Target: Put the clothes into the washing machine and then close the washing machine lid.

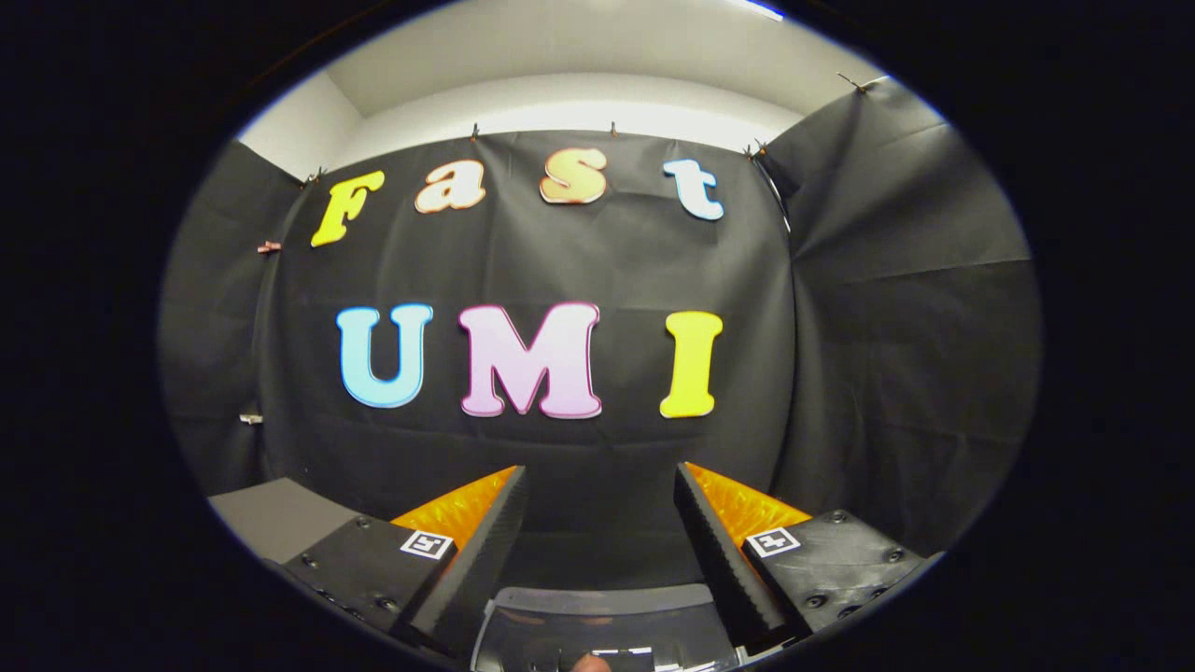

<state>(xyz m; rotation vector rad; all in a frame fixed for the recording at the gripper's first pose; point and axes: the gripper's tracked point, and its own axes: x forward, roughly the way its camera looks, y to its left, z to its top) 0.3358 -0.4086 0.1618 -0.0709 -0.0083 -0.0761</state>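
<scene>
Your gripper (600,485) is held up with its two fingers wide apart and nothing between them.

Start at the left: a flat grey surface (271,515) sits low down, just beside your left finger (476,551). That finger is black with an orange side and a small square marker on its base. Next comes the open gap, and through it you see the black cloth wall (597,271) well beyond the tips. Low between the finger bases is a dark, shiny curved thing (602,621); you cannot tell if it is the washing machine. Then comes your right finger (724,551), black and orange too. You cannot tell where the clothes are from here.
</scene>
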